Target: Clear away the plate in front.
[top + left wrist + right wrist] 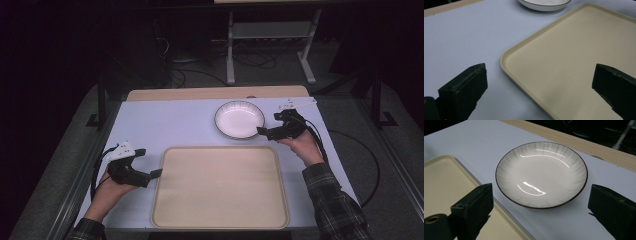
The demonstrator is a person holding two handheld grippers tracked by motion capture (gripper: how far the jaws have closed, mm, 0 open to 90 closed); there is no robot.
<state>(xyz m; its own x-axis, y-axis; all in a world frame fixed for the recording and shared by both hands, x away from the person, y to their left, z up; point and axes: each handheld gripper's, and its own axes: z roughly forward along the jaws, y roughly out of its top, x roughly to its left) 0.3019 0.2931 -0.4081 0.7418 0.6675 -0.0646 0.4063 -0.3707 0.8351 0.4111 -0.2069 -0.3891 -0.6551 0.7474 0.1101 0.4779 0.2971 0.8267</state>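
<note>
The white table [165,125] carries a beige tray [220,187] at lower centre of the high view, with a white bowl [239,119] just above it. The right gripper [262,131] sits at the bowl's right rim. Its own view shows the bowl centred between wide-open fingers [472,210], untouched. The left gripper [156,173], fingers [464,90] spread and empty, straddles the tray's left edge.

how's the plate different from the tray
The plate is round, glossy white with a thin dark rim; the tray is a matte beige rectangle with rounded corners. The tray covers far more of the table than the plate. The plate sits behind the tray's far edge, in front of the right tongs; the tray lies nearer the person, with the left tongs at its left edge. Both are empty and lie flat.
</note>
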